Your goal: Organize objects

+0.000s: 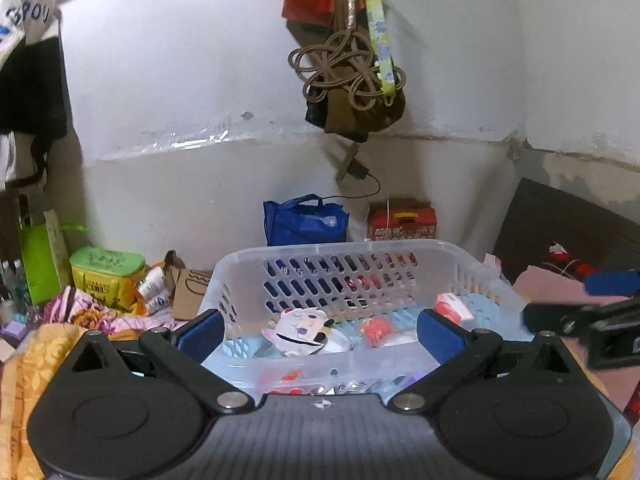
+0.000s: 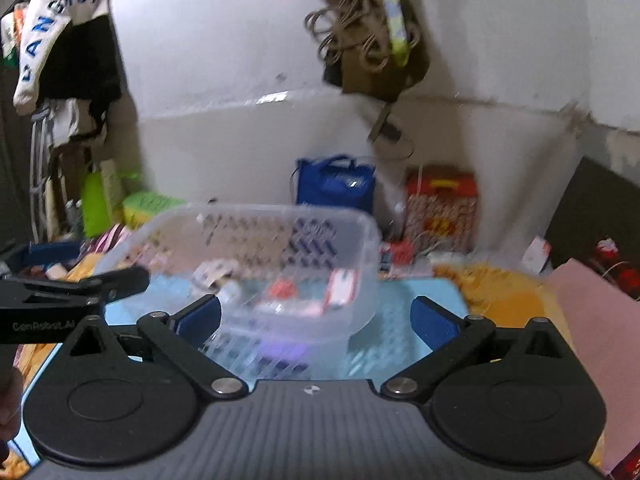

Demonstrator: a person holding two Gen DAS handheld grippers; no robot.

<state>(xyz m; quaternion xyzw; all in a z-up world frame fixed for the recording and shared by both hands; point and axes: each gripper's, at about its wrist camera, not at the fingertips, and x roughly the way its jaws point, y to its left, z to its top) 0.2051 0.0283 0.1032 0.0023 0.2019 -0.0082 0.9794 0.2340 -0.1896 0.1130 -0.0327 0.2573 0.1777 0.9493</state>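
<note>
Two blue-padded fingers of the left gripper [image 1: 322, 330] stand wide apart in the left wrist view, holding nothing, with the near rim of a clear plastic basket [image 1: 348, 248] between them. Inside the basket lie a white cartoon toy [image 1: 298, 330], a small red item [image 1: 376, 330] and a red-and-white packet [image 1: 452, 306]. The basket sits on a pale blue perforated mat [image 1: 486, 300]. Behind it, against the white wall, are a blue bag [image 1: 304, 220] and a red box [image 1: 402, 220]; a green tin [image 1: 106, 276] stands off to the left. The right gripper [image 1: 600, 312] shows at the right edge, beside the basket.

From the right wrist, the picture is blurred. The right gripper [image 2: 316, 320] is also spread open and empty, its fingers framing the basket [image 2: 256, 216], which appears to rest on the blue mat [image 2: 404, 300]. The basket's contents are smeared, though red and white shapes show. The left gripper [image 2: 80, 284] reaches in from the left, just beside the basket's corner.
</note>
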